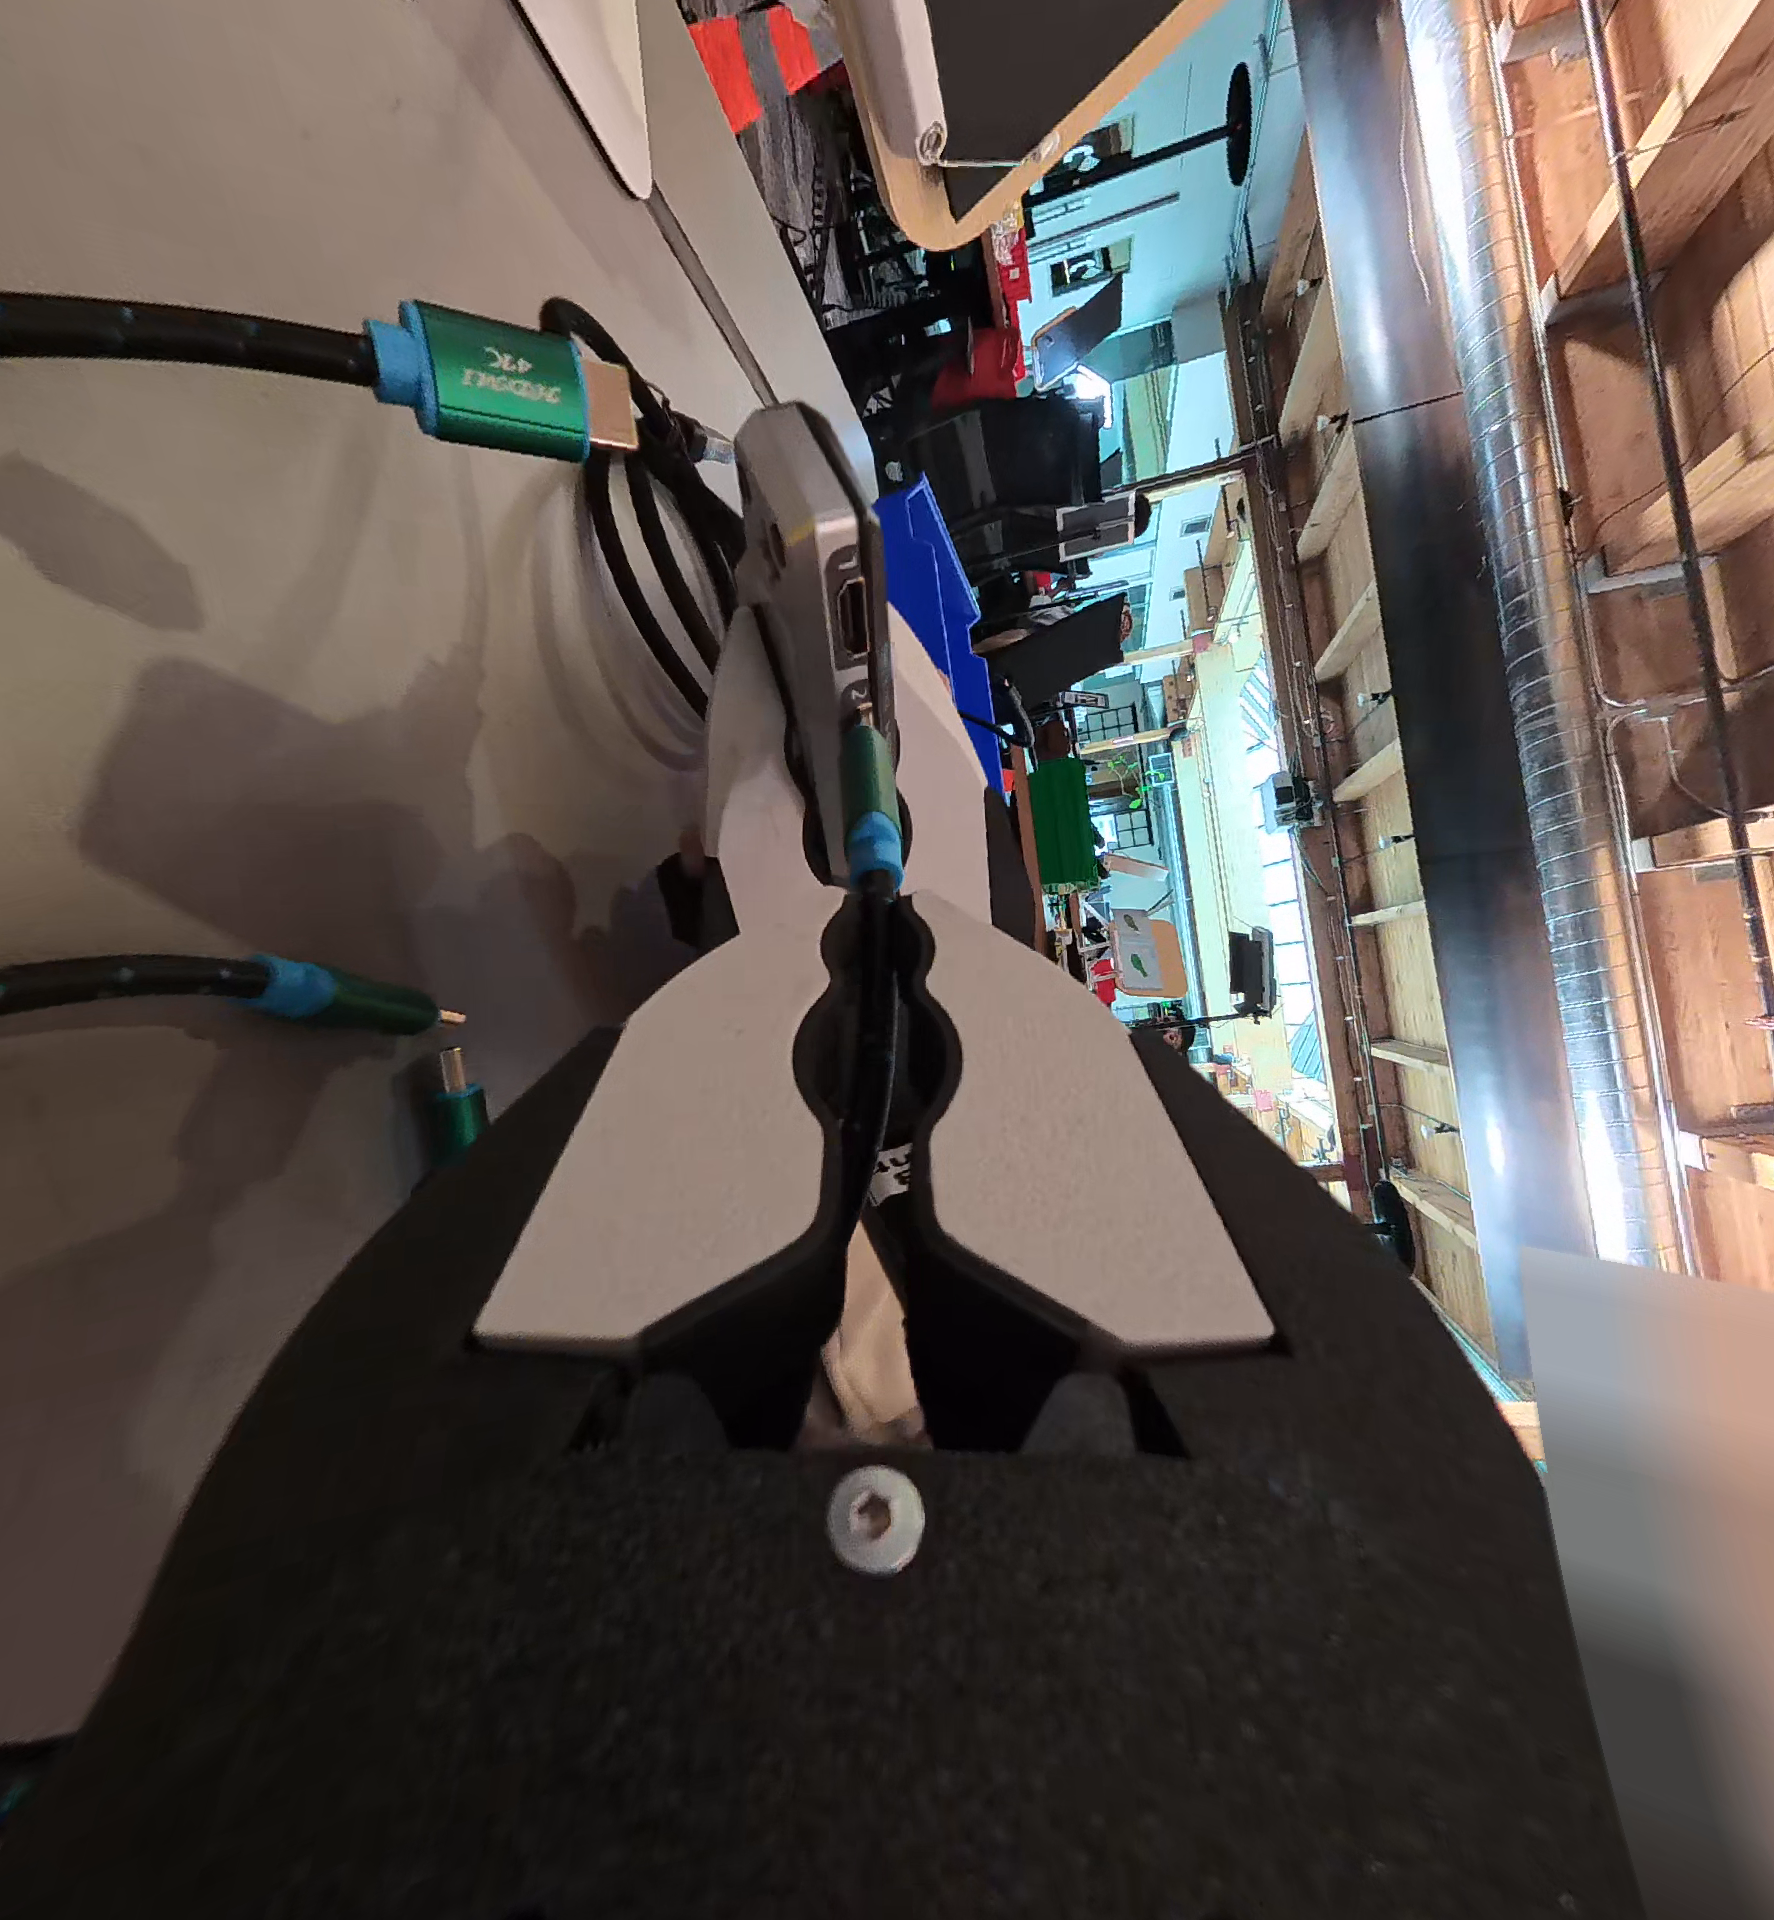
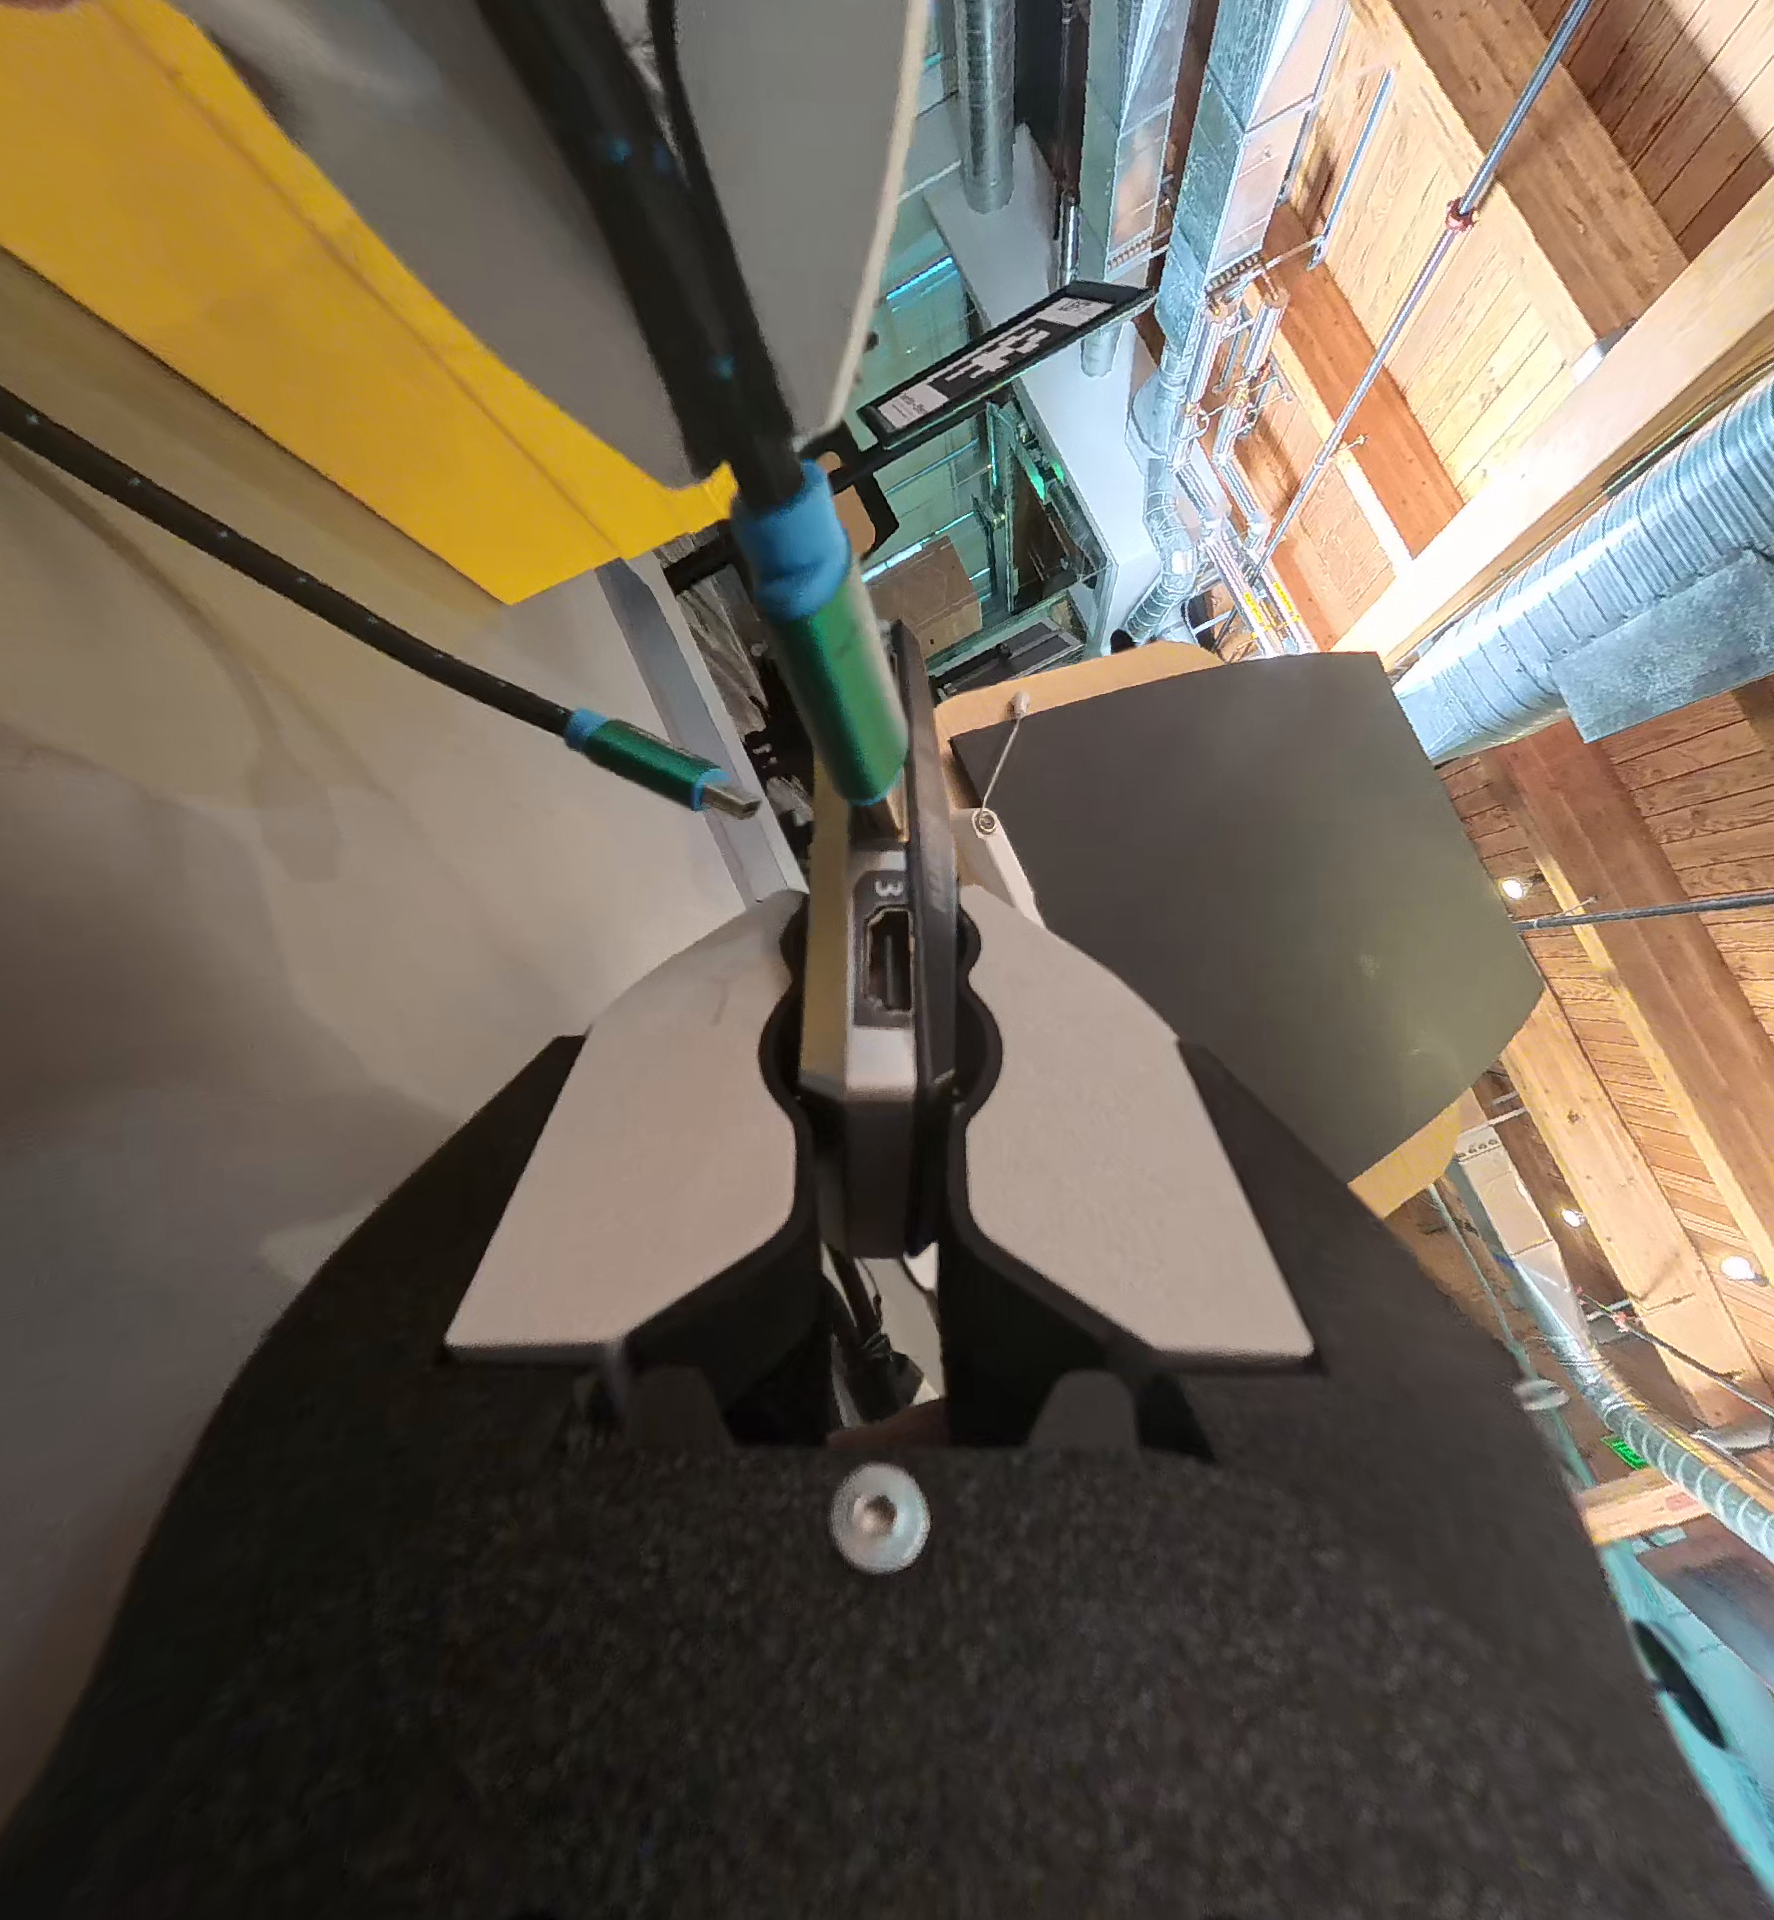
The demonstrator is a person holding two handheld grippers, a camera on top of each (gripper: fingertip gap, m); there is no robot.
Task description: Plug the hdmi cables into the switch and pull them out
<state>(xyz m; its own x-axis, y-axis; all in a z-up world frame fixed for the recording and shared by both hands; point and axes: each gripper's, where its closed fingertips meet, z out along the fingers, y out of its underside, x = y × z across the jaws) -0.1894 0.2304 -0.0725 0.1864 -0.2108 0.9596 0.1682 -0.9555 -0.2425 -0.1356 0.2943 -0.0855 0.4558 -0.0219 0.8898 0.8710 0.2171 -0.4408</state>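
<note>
In the left wrist view my left gripper (image 1: 872, 906) is shut on the black cord just behind a green HDMI plug (image 1: 867, 795) with a blue collar. That plug sits in a port of the grey switch (image 1: 810, 540), beside an empty port (image 1: 855, 613). In the right wrist view my right gripper (image 2: 878, 920) is shut on the switch (image 2: 862, 1060) and holds it edge-on above the table. An empty port (image 2: 888, 961) faces the camera, and the plugged green plug (image 2: 841, 686) enters beyond it. The right gripper's white finger (image 1: 748, 748) shows beside the switch.
Loose green HDMI plugs lie on the white table (image 1: 239, 644): one at the far left (image 1: 504, 379), two nearer (image 1: 363, 995) (image 1: 459, 1107); one shows in the right wrist view (image 2: 654, 764). A coiled black cable (image 1: 654, 561), a blue bin (image 1: 940, 592) and a yellow sheet (image 2: 291, 312) are nearby. My hands' fingertips stand some 9 centimetres from each other.
</note>
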